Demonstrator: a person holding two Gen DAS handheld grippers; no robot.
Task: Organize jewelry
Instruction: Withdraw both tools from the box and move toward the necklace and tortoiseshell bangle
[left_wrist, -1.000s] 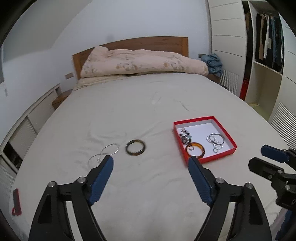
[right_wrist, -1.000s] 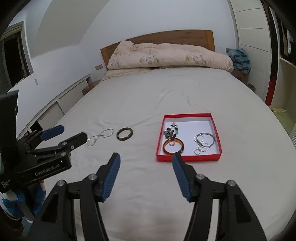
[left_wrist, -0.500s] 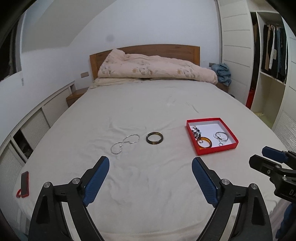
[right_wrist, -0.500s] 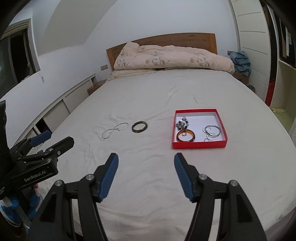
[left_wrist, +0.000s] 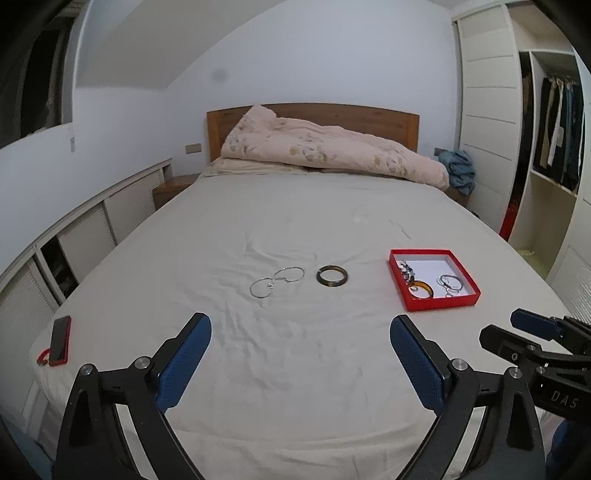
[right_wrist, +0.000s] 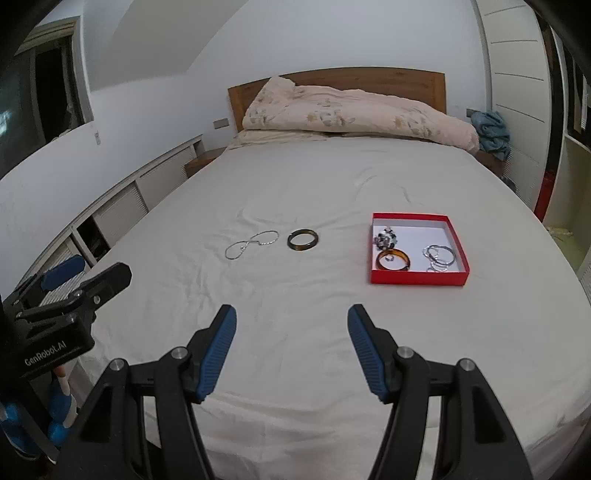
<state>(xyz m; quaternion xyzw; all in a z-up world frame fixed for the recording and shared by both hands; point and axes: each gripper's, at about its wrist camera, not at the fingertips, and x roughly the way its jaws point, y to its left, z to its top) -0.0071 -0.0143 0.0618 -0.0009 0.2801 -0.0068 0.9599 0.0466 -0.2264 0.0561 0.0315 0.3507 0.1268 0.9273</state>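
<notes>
Both grippers, left gripper (left_wrist: 301, 354) and right gripper (right_wrist: 291, 341), spread, empty | glossy dark bangle (left_wrist: 332, 276) beside thin wire necklace (left_wrist: 276, 281) on wrinkled sheet (left_wrist: 295, 350) | square red tray (left_wrist: 441, 303) at 2 o'clock | red phone (left_wrist: 60, 339) (left view only)

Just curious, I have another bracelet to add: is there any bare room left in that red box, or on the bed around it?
The red box is crowded along its near side: beaded piece, amber bangle, silver rings. Its far right corner is bare white. The sheet lies bare between the box and the dark bangle, and in front of both.
</notes>
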